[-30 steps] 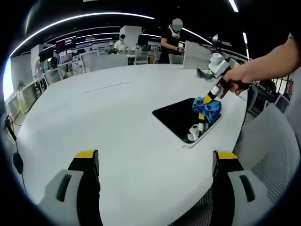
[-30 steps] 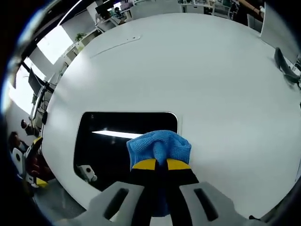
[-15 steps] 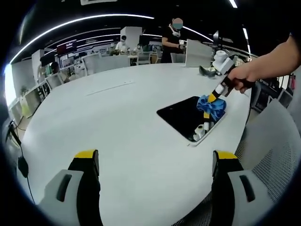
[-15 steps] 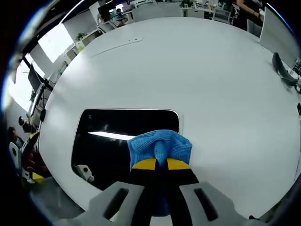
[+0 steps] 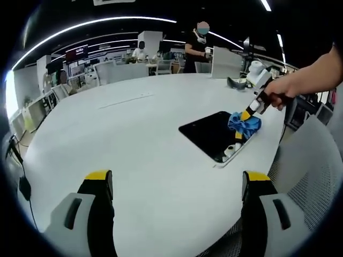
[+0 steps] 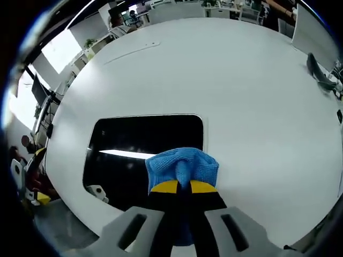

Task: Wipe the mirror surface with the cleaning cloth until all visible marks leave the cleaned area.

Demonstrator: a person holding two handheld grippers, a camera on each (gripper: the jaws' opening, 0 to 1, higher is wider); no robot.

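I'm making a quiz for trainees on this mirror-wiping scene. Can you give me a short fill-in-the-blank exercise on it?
1. The right tool is shut on a cloth whose colour is ____.
2. The mirror lies flat on a large ____ table.
3. The left tool holds nothing; its jaws stand ____.

Missing words: blue; white; open

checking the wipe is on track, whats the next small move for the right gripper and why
Probably sweep the blue cloth across the mirror toward its far side. The right gripper is shut on the cloth, which sits at one edge of the mirror, so most of the dark glass lies uncovered beyond it. The left gripper is open over the white table, away from the mirror.
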